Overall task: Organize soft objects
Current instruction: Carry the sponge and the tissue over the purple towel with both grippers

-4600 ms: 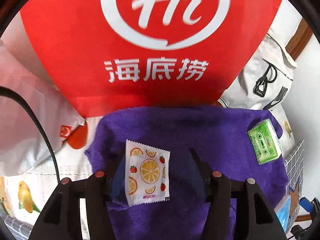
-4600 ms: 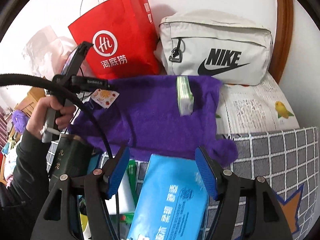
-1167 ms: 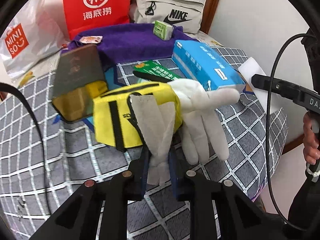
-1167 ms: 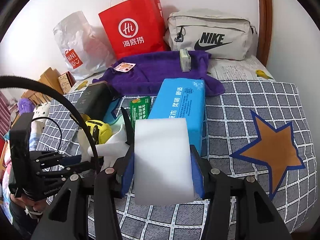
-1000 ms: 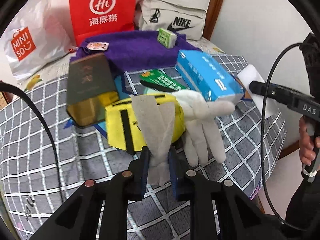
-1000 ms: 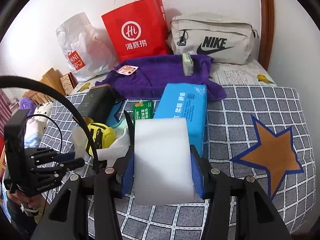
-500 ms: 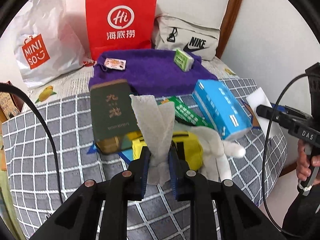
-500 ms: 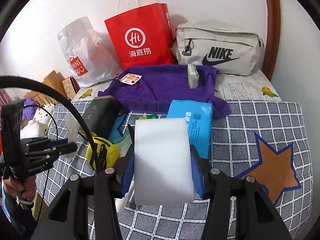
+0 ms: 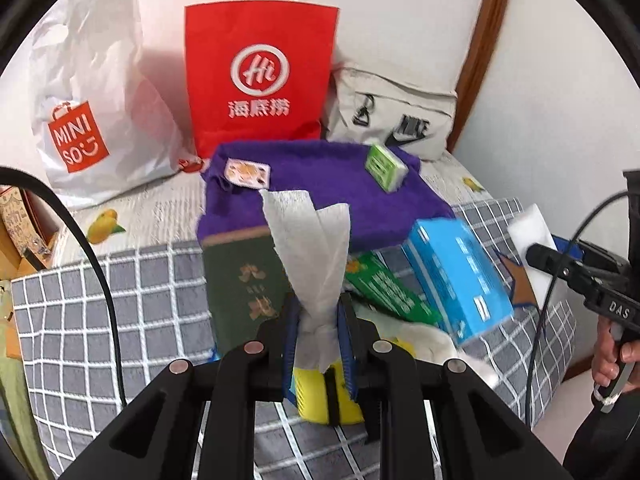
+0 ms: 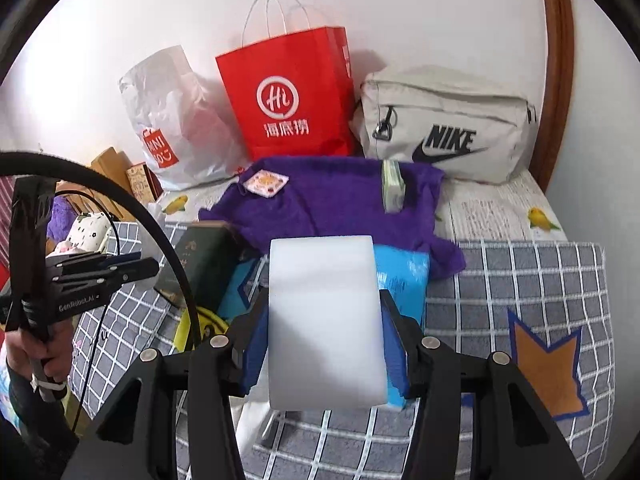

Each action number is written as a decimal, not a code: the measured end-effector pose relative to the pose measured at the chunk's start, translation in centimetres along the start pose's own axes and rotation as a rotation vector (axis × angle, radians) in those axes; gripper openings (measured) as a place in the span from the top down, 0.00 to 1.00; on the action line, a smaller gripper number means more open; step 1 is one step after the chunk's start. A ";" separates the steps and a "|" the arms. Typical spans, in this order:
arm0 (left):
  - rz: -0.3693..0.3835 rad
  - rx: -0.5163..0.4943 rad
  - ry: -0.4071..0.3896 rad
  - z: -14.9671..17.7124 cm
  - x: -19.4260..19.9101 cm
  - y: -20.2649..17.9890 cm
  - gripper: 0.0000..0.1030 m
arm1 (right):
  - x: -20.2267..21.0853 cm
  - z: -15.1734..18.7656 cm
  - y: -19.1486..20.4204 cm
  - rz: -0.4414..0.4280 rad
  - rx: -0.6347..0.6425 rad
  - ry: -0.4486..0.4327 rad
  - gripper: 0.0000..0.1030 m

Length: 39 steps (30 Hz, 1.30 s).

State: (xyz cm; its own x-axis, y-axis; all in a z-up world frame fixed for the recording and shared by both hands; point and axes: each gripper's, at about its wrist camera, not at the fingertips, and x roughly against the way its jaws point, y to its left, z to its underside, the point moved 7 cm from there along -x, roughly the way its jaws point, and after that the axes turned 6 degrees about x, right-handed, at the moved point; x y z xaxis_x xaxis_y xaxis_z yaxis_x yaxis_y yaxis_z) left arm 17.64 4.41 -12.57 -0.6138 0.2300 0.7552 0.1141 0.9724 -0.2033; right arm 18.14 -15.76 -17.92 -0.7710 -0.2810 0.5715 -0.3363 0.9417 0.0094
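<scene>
My left gripper [image 9: 318, 338] is shut on a white paper tissue [image 9: 310, 240] and holds it up above the bed. My right gripper [image 10: 326, 344] is shut on a white foam sponge block [image 10: 324, 320], which also shows in the left wrist view [image 9: 530, 232]. A purple towel [image 9: 320, 192] lies at the back of the bed, also in the right wrist view [image 10: 332, 200]. On it lie a fruit-print wipe packet [image 9: 247, 172] and a green tissue pack [image 9: 385, 166]. A white glove [image 9: 436, 344] lies below, partly hidden.
On the grey checked blanket [image 9: 120, 300] lie a dark green box [image 9: 244, 280], a blue tissue box [image 9: 456, 276], a green packet [image 9: 388, 288] and a yellow pouch [image 9: 320, 396]. A red paper bag [image 9: 258, 76], a white Miniso bag [image 9: 88, 92] and a grey Nike bag [image 9: 396, 116] stand against the wall.
Both grippers have risen and moved toward the purple towel with their loads. The glove and yellow pouch have dropped lower in the left wrist view.
</scene>
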 end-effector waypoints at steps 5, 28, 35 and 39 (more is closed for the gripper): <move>-0.008 0.011 -0.030 -2.3 0.3 0.9 0.82 | -0.5 -1.6 -0.9 0.001 -0.017 -0.022 0.51; -0.018 0.044 0.026 -7.0 -5.1 3.7 0.82 | -7.9 -6.0 -5.7 0.073 -0.047 0.047 0.52; -0.017 0.032 0.041 -8.1 -6.8 3.6 0.82 | -11.1 -6.9 -6.7 0.080 -0.051 0.089 0.51; -0.007 0.031 0.044 -8.6 -7.5 3.5 0.82 | -13.1 -6.8 -7.0 0.120 -0.015 0.125 0.52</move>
State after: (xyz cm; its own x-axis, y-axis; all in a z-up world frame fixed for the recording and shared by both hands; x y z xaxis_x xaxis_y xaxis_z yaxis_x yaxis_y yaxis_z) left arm 29.39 6.39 -13.57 -0.5794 0.2251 0.7833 0.0853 0.9726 -0.2164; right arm 34.28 -17.39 -19.89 -0.7317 -0.1418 0.6667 -0.2368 0.9701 -0.0536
